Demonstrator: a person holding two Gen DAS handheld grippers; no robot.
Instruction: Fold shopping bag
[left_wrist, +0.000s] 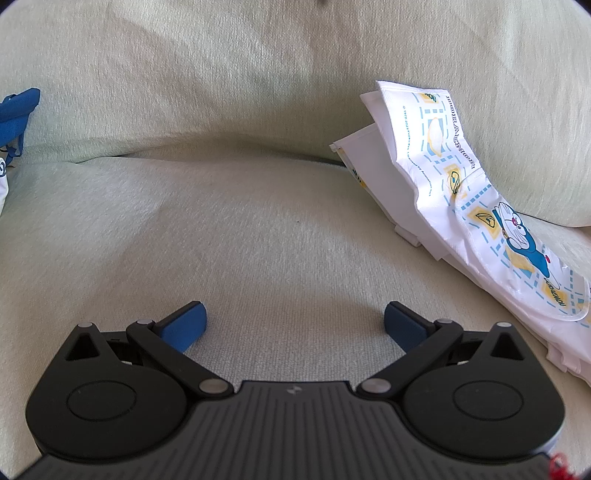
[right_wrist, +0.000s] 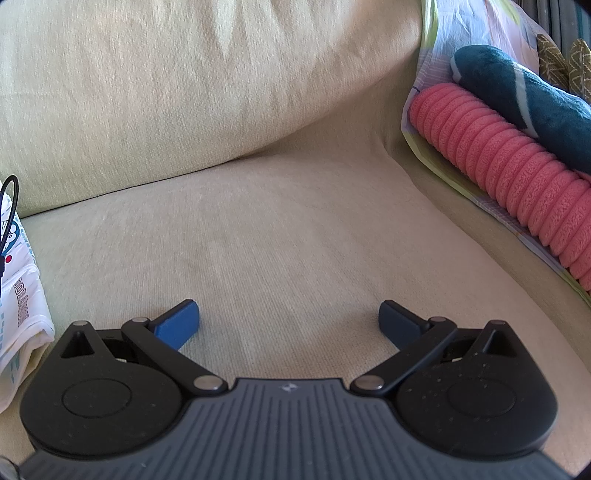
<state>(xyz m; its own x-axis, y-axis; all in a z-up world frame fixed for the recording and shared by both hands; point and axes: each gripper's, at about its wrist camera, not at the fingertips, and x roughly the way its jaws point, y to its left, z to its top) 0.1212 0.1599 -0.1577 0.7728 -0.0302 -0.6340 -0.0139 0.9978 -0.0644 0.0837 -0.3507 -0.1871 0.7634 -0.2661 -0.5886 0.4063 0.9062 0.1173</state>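
White printed shopping bag (left_wrist: 465, 206) lies crumpled at the right of the left wrist view, its long axis running from upper middle to lower right. Left gripper (left_wrist: 295, 321) and right gripper (right_wrist: 288, 319) gape empty; the bag sits between them.

1. The left gripper (left_wrist: 294, 320) has a black body with a ribbed grey top plate carrying a small pale logo.
2. Two round black discs flank that plate (each with a raised inner circle).
3. Black linkage arms are pinned with silver rivets and end in blue fingertips (left_wrist: 186, 325).
4. The right gripper (right_wrist: 289, 318) matches it, with pale specks on one disc.
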